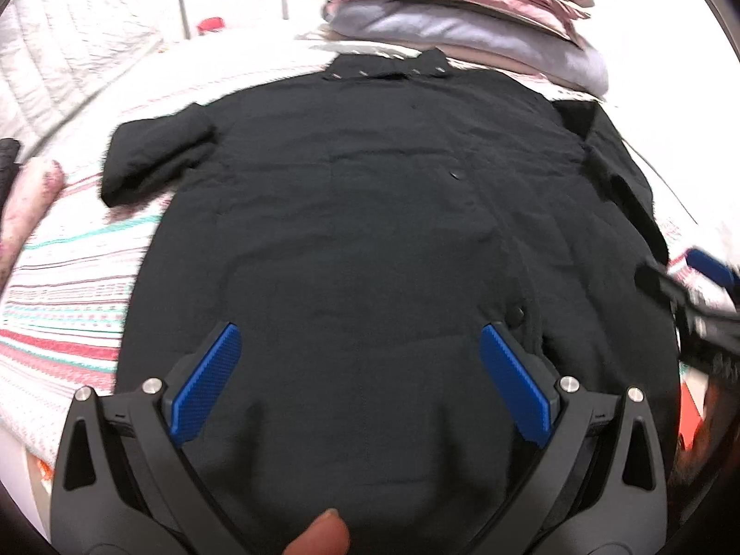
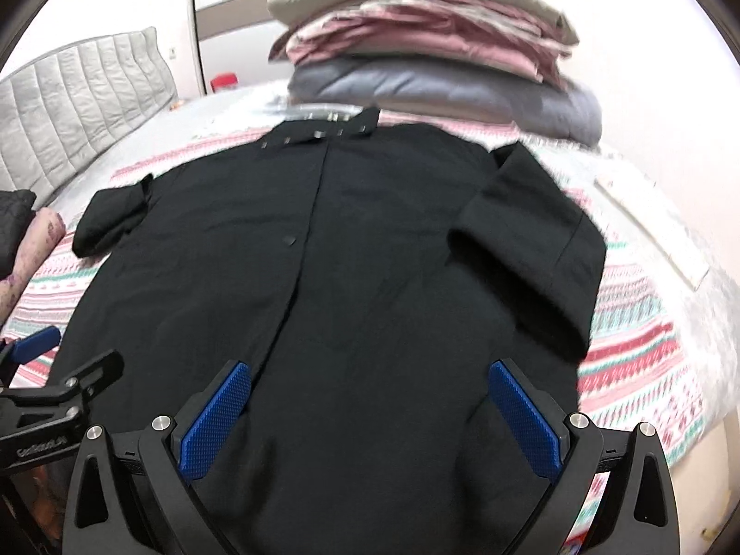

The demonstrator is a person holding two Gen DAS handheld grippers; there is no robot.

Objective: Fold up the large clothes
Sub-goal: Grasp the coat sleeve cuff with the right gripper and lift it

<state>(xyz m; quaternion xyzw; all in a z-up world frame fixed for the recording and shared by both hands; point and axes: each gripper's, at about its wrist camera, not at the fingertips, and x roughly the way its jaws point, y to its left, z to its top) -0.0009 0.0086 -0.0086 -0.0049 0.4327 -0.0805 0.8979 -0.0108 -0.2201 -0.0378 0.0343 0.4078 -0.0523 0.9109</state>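
A large black button-front shirt lies spread flat on the bed, collar at the far end, short sleeves out to both sides. It also shows in the right wrist view. My left gripper is open and empty, hovering over the shirt's near hem. My right gripper is open and empty, also over the near hem, further right. The right gripper shows at the right edge of the left wrist view. The left gripper shows at the left edge of the right wrist view.
The bed has a striped patterned cover. A stack of folded bedding in beige, pink and grey sits beyond the collar. A quilted headboard is at the far left. A pink pillow lies at the left edge.
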